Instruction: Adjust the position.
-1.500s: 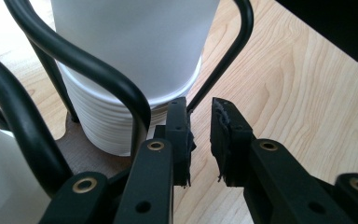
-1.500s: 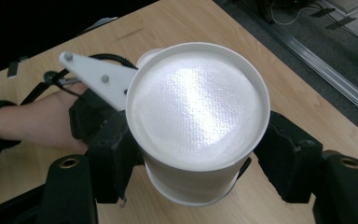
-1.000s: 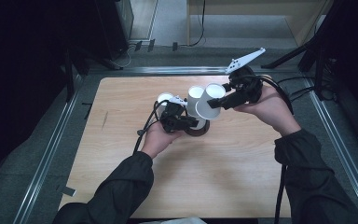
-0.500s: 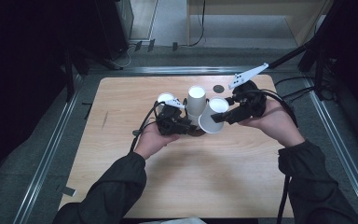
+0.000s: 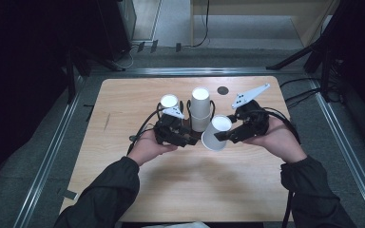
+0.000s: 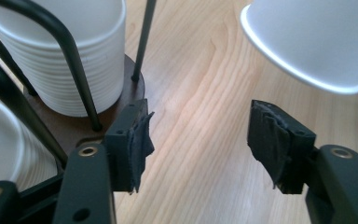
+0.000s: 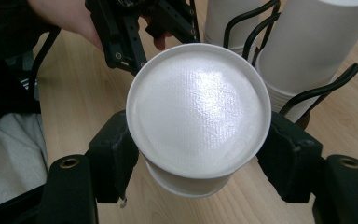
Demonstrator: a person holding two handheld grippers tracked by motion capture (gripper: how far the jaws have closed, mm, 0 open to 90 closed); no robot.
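Observation:
A dark wire rack (image 5: 186,134) on a round brown base (image 6: 81,130) holds two tall stacks of white paper cups (image 5: 200,108) (image 5: 169,101). My right gripper (image 5: 220,136) is shut on a single white cup (image 5: 216,132), tilted, just right of the rack. In the right gripper view the cup's bottom (image 7: 198,112) faces the camera, with a pad (image 7: 116,154) pressed on each side. My left gripper (image 5: 186,139) is at the rack's front. Its jaws have just been opening, with bare wood between the pads (image 6: 137,142). The held cup's rim (image 6: 307,70) hangs above them.
The wooden table (image 5: 204,185) has metal rails along its left and right sides. A small dark round spot (image 5: 223,90) lies behind the rack. Black cables trail from both grippers. A dark stand and cables are on the floor beyond the far edge.
The right hand has carried the single cup away from the stacks, down and toward the near side. The left gripper's jaws have opened, and that hand has slid slightly toward the near edge.

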